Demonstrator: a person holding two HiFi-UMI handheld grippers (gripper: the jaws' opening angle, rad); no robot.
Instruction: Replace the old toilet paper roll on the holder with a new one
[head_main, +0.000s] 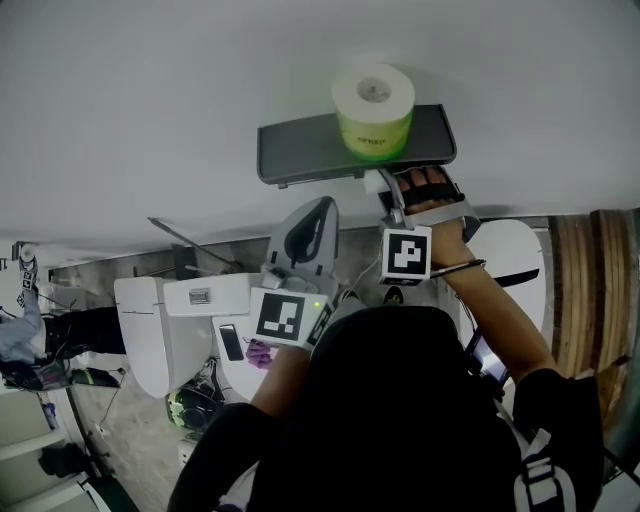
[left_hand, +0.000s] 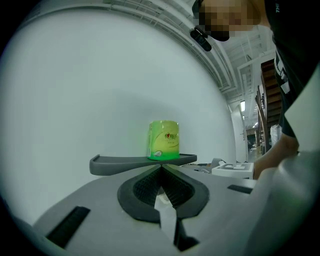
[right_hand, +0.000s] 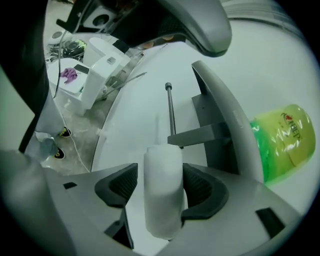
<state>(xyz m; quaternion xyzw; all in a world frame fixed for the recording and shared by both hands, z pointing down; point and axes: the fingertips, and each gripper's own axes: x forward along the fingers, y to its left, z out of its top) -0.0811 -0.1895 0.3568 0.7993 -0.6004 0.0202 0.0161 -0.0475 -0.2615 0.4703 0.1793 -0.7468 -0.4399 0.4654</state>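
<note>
A grey wall shelf carries a new roll in green wrapping, also in the left gripper view and the right gripper view. Just under the shelf's right half sits my right gripper. In its own view the right gripper is open around a slim white old roll; the left pad stands clear of it. The holder's thin rod runs beyond, under the shelf. My left gripper hangs lower left, level, its jaws shut and aimed at the shelf.
A white toilet stands below left of the holder, and another white fixture lies at the right beside wooden panelling. A person stands at the far left. The plain wall surrounds the shelf.
</note>
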